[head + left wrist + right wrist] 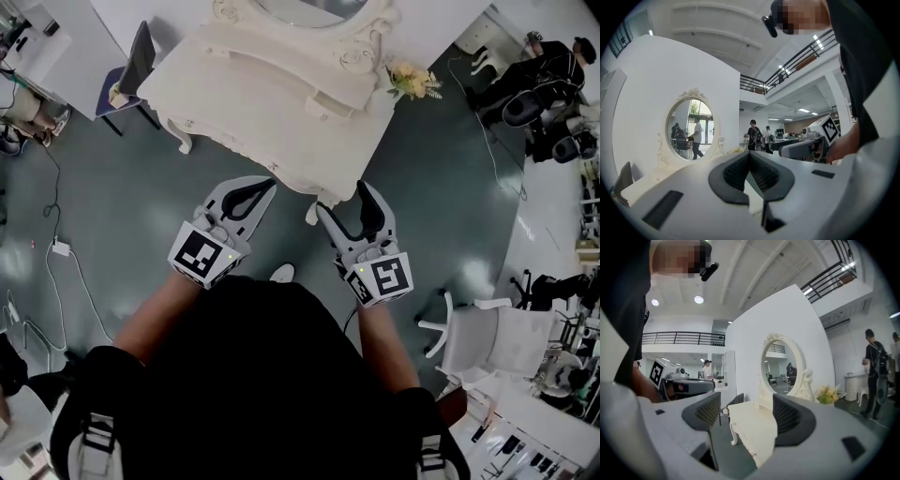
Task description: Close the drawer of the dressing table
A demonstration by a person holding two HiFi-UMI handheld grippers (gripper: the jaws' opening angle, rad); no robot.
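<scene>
One grey floor (122, 187) runs under a cream table (244, 89) in a bright, white hall. The left gripper (265, 187) is clenched on nothing. The right gripper (345, 200) is spread, and the table's drawer (328, 101) lies ahead of its fingers, apart from them.

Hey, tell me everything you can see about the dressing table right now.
The dressing table is cream-white, apparently painted wood, with carved scrollwork and curved legs. It stands upright on the dark floor, carrying an oval mirror in an ornate frame. A box-like part juts forward on its top, possibly an open drawer. Yellow flowers sit at its right end; a chair stands by its left. The left tongs and right tongs hover short of it, touching nothing.
</scene>
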